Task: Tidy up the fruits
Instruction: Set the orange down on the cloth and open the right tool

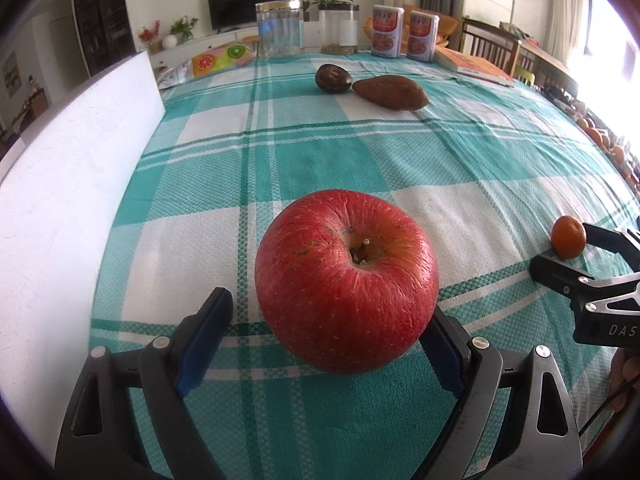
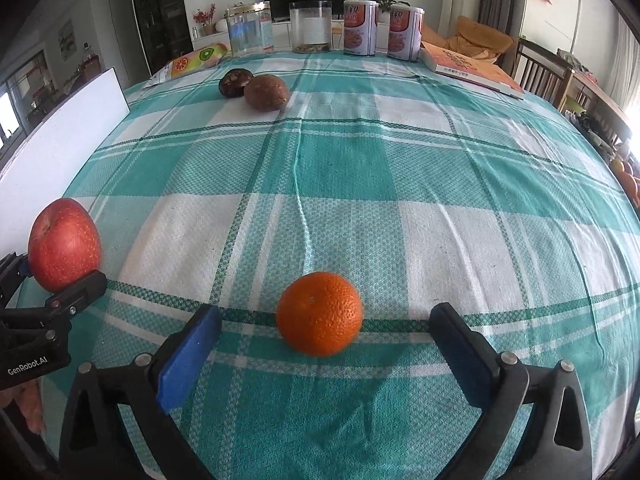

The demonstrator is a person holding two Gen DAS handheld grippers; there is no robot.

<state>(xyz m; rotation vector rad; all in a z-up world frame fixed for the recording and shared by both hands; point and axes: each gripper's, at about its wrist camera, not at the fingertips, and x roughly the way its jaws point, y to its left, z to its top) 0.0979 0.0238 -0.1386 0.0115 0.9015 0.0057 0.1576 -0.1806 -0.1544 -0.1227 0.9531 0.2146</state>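
A big red apple [image 1: 346,280] sits on the checked tablecloth between the fingers of my left gripper [image 1: 332,320]. The jaws are open; the right pad is close to or touching the apple, the left pad stands apart. A small orange [image 2: 319,313] lies between the open fingers of my right gripper [image 2: 326,330], touching neither pad. The apple [image 2: 64,244] and left gripper [image 2: 60,280] show in the right wrist view; the orange [image 1: 568,237] and right gripper [image 1: 576,248] show in the left. A dark round fruit [image 1: 333,77] and a brown oblong one [image 1: 390,92] lie far back.
A white board [image 1: 68,184] stands along the left table edge. At the far edge stand a clear jar [image 1: 279,29], a second jar [image 1: 339,29], two tins [image 1: 404,32], a book [image 1: 474,66] and a fruit-print bag [image 1: 220,56]. Wooden chairs [image 2: 548,68] are at right.
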